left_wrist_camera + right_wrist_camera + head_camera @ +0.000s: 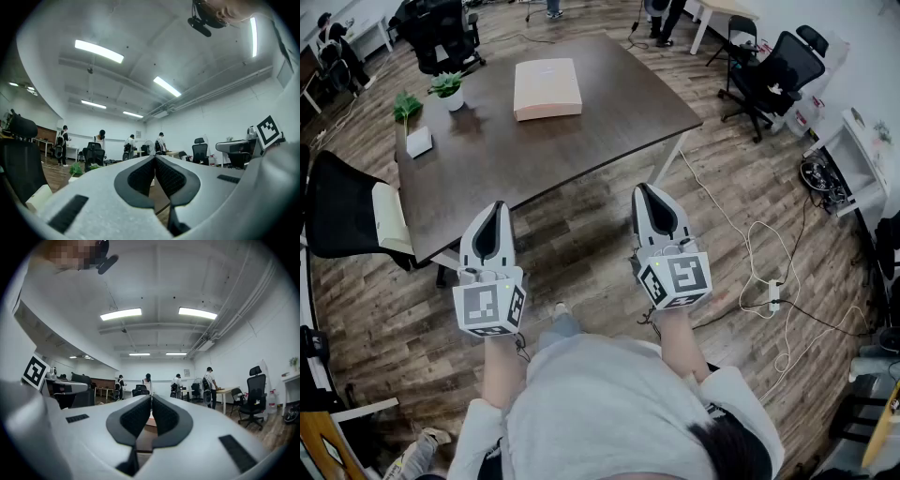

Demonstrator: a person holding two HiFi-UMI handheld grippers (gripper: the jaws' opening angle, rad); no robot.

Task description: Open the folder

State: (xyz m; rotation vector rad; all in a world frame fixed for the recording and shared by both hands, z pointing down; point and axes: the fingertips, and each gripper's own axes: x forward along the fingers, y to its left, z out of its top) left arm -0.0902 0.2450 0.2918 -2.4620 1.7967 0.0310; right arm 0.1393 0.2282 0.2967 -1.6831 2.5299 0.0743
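Note:
A pale pink folder (547, 88) lies closed and flat on the dark brown table (609, 122), near its far middle. My left gripper (496, 208) is held over the floor in front of the table's near edge, jaws shut with nothing between them. My right gripper (647, 193) hangs level with it to the right, also shut and empty, close to the table's near right side. Both are well short of the folder. In the left gripper view the gripper (154, 158) has its black pads meeting at the tips; in the right gripper view the gripper (151, 397) looks the same, with a sliver of the folder (150, 417) behind it.
A small potted plant (448, 90), a second green plant (406, 107) and a white box (419, 142) sit at the table's left end. Black office chairs stand at the left (342, 214), far left (441, 33) and right (776, 73). Cables (769, 291) trail over the wood floor at the right.

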